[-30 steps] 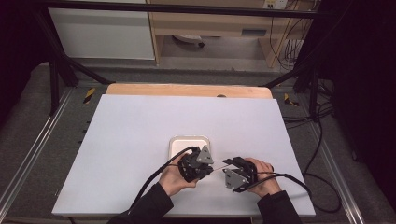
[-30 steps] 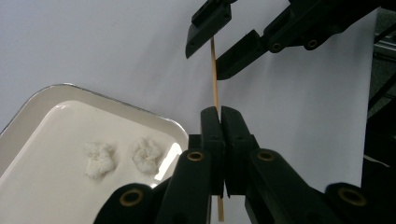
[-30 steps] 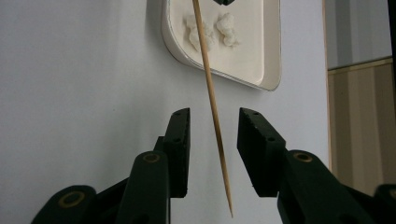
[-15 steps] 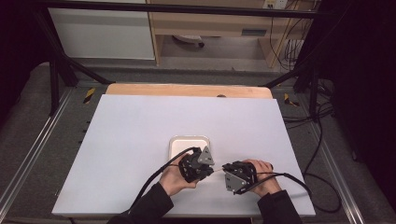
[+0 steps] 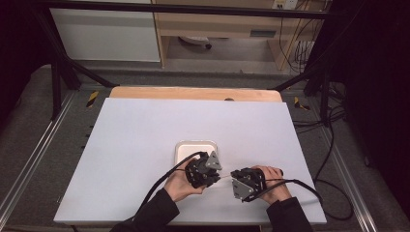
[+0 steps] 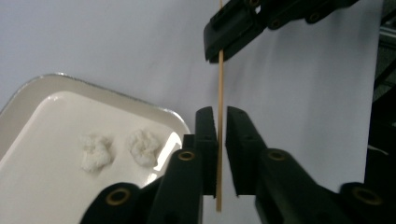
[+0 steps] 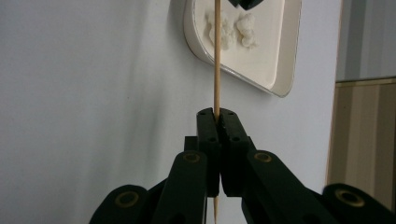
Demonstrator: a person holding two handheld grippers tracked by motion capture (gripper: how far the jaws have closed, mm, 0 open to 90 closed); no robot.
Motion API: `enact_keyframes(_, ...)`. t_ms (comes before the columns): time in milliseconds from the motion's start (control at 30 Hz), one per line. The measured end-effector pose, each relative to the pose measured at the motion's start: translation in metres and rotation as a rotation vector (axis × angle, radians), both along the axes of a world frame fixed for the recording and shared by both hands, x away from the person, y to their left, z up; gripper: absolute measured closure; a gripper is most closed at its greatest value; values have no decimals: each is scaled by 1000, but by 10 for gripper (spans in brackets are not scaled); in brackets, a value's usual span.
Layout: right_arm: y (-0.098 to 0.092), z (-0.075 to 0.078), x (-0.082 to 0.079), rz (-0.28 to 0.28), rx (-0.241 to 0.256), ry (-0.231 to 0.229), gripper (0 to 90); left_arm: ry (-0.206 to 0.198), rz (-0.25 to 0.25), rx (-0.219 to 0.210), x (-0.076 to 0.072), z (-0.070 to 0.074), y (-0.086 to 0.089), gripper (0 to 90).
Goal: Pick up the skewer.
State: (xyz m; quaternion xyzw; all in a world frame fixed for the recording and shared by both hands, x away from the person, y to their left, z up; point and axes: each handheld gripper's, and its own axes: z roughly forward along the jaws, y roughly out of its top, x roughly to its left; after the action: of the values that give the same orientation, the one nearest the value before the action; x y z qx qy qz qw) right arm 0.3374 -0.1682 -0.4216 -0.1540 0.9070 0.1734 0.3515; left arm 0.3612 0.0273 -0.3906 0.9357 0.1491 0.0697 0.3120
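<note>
While right tongs (image 7: 216, 114) clamp one skewer (image 7: 216, 70), left tongs (image 6: 221, 122) gape; two lumps (image 6: 96, 151).

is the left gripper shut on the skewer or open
Open: the left gripper has a gap beside the skewer; the right gripper is clamped on it.
</note>
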Motion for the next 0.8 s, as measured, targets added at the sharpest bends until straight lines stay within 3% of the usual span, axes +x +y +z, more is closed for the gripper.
enact_keyframes(67, 0, 0, 0, -5, -8, -2, 893, 0, 11, 22, 1, 0, 1, 769)
enact_keyframes(200, 1, 1, 0, -2, -31, -7, 893, 39, 8, 80, 4, -2, -1, 722)
enact_keyframes(300, 2, 1, 0, -1, -39, -9, 893, 61, 10, 125, 7, -3, -3, 718)
enact_keyframes(467, 4, 2, 0, -4, -52, -12, 893, 110, -2, 165, 12, -2, -6, 744)
enact_keyframes(633, 5, 2, 0, 1, -68, -20, 893, 108, -24, 214, 11, -2, -11, 835)
enact_keyframes(800, 6, 2, 0, 3, -76, -21, 893, 96, -30, 238, 10, -1, -18, 851)
